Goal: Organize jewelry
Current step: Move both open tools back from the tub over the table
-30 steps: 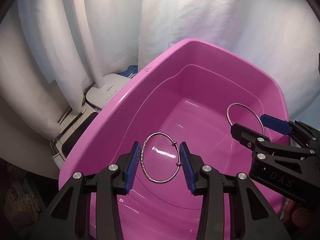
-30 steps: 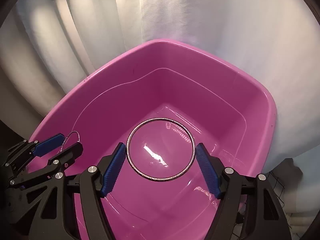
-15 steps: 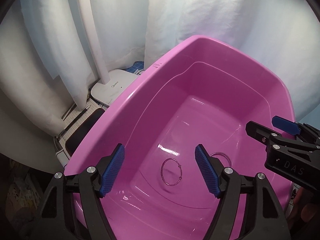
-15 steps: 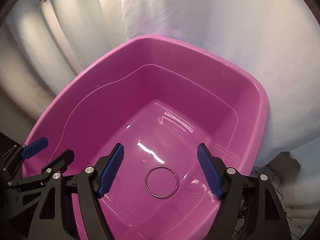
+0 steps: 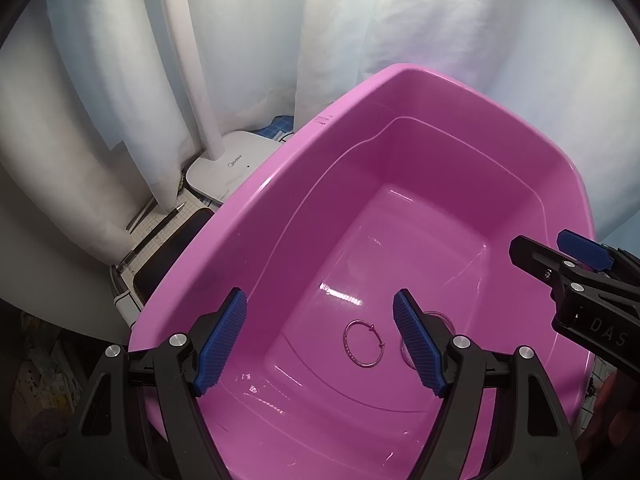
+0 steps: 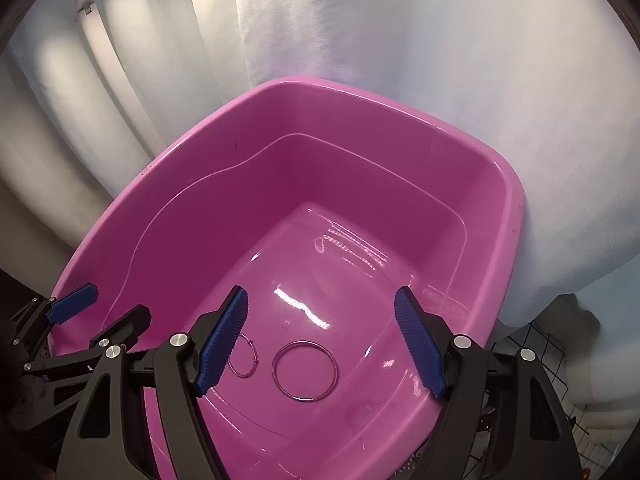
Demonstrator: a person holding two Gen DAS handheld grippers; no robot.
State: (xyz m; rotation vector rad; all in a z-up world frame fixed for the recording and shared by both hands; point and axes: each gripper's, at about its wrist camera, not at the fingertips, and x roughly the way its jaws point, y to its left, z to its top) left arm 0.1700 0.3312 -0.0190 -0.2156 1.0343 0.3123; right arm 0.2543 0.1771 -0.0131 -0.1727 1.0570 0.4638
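Above pink tub (image 5: 280, 184): both bangles (image 6: 305, 371) dropped in; my left claw (image 5: 320, 340), right claw (image 6: 320, 340) wide, empty. Next: fetch more.

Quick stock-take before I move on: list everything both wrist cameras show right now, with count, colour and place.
Tub: one, pink, in front of both grippers.
Bangles: two, thin metal, flat on the tub floor side by side; a smaller one with a clasp and a larger plain one.
Lamp base: one, white, left of the tub.
Pen: one, dark, beside the lamp base.
Curtain: white, behind the tub.
Left gripper: black with blue pads, open, empty, above the tub.
Right gripper: same, open, empty.
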